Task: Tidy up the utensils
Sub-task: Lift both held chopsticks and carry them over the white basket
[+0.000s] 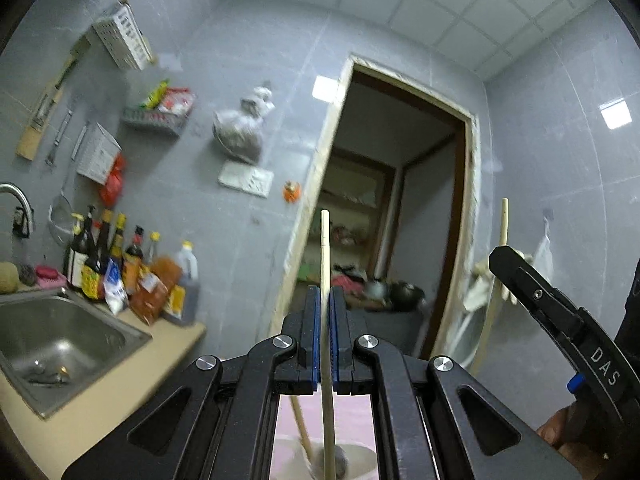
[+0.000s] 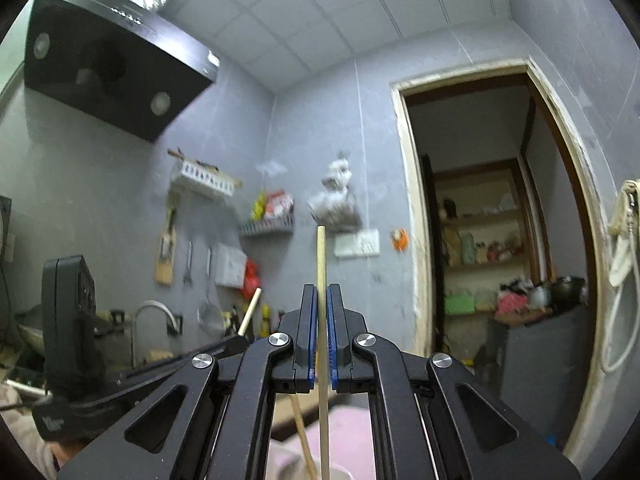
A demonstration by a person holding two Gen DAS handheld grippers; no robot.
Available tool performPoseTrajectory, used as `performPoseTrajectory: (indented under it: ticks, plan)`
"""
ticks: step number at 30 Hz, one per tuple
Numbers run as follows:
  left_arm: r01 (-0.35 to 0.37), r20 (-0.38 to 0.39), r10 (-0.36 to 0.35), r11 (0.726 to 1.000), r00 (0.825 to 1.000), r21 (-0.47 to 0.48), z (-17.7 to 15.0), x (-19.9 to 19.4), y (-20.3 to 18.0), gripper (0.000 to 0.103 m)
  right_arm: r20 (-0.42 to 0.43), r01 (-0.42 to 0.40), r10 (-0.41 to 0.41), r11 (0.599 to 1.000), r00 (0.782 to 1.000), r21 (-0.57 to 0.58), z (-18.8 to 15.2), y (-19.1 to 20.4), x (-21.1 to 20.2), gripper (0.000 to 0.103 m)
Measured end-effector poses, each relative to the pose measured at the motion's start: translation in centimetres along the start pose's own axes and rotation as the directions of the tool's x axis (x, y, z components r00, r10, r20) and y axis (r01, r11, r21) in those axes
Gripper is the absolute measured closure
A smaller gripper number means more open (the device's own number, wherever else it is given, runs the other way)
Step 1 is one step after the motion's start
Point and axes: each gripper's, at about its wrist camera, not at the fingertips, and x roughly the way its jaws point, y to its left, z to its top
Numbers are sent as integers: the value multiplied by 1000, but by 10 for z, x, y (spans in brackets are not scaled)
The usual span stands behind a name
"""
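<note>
Clamping upright chopstick (image 1: 325, 264) in left tongs (image 1: 325, 300) | right tongs (image 2: 322, 300) clamp another chopstick (image 2: 321, 268)

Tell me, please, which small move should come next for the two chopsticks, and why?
Probably bring both chopsticks toward the white rack on the wall. The left gripper pinches one chopstick upright, and the right gripper pinches the other chopstick upright. Both are lifted above the bowl, in no holder yet.
</note>
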Motion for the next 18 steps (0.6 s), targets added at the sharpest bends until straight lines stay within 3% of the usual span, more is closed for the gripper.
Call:
performPoseTrajectory:
  ticks: [6,18]
  plan:
    - [-72,58,73,997,996,-24,4,9,33,100,37,-1,0,999,999,35,-14,-3,26,100]
    - [-189,75,205,965,976,-182,-19,22,85,101,-28,55,-51,982,998,180,-65,-42,47,100]
